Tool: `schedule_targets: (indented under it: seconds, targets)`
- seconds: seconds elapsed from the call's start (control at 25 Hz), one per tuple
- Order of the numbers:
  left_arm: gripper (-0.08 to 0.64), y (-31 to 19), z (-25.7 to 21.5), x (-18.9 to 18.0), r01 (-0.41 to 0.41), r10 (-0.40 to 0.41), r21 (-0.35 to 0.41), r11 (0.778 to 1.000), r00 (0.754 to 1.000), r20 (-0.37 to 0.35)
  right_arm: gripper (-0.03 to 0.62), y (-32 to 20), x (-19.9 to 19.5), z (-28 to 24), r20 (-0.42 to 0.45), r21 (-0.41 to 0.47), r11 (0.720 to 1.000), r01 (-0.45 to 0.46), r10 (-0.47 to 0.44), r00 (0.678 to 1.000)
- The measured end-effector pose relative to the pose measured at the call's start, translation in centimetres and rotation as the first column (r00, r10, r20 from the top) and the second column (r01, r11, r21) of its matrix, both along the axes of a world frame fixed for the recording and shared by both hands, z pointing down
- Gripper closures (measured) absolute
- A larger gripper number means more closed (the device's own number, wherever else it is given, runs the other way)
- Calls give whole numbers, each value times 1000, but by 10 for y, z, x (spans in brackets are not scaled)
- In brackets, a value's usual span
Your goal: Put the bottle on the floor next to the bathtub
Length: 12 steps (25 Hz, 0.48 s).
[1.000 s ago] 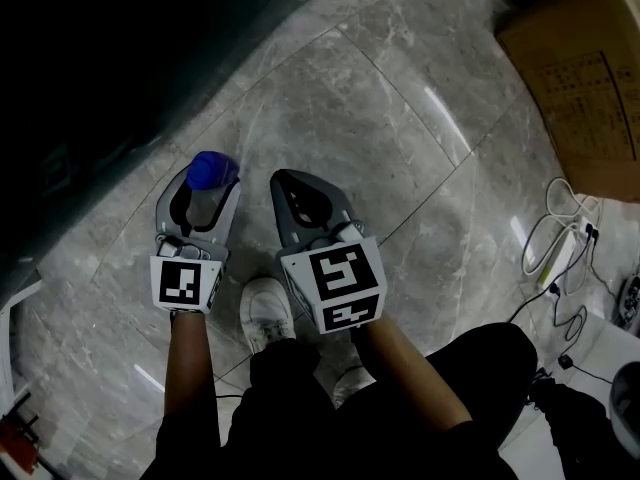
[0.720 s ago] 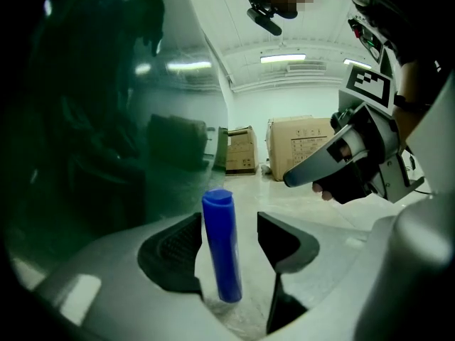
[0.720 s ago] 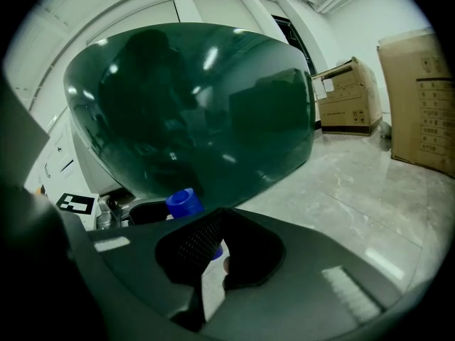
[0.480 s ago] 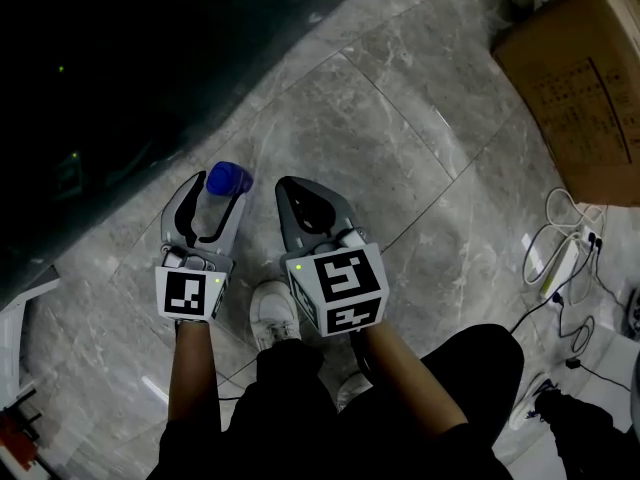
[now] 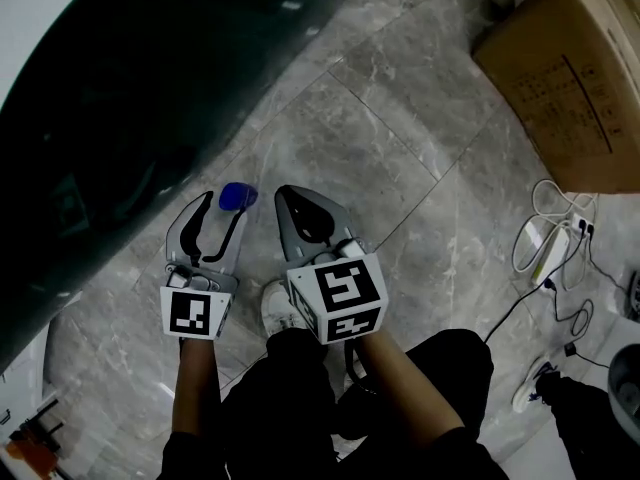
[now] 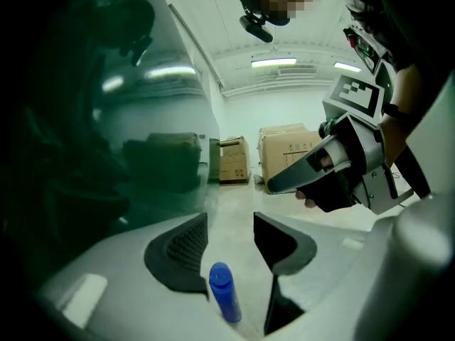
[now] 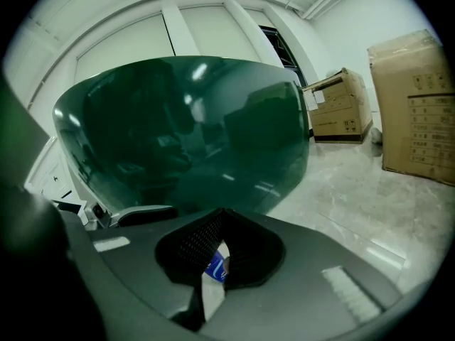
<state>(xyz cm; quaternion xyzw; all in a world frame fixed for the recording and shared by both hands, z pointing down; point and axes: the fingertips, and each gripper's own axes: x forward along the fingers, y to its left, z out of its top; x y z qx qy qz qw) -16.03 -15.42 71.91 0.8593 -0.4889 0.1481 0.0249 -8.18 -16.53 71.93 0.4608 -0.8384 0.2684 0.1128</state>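
Bottle (image 5: 237, 197) is mostly hidden in the head view: only the blue cap shows, just past a jaw tip of the left gripper (image 5: 218, 211). Its base is cut off in the left gripper view too. The right gripper view shows only a scrap of blue label through the slit.

Left gripper sits low centre-left, forearm straight behind it, jaws spread and pinching nothing. The bottle stands upright in the gap, nearer the left jaw; can't tell if they touch.

Right gripper (image 5: 291, 196) is just beside it, jaws pressed nearly together, empty.

Count: one bottle, two grippers, one white shoe (image 5: 283, 308) below them.

Beyond them is grey marble floor (image 5: 400, 168). The bottle stands near the dark bathtub (image 5: 130, 98) that fills the upper left. Cardboard box (image 5: 560, 78) at upper right is clipped by the frame edge.
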Motion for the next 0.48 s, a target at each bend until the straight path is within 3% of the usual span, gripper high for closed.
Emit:
schedule_targets:
  seconds: [0.48]
  targets:
    - [419, 4, -104, 36, -53, 52, -42, 998, 998, -31, 568, 7, 28, -112, 14, -29, 999, -46, 47, 999]
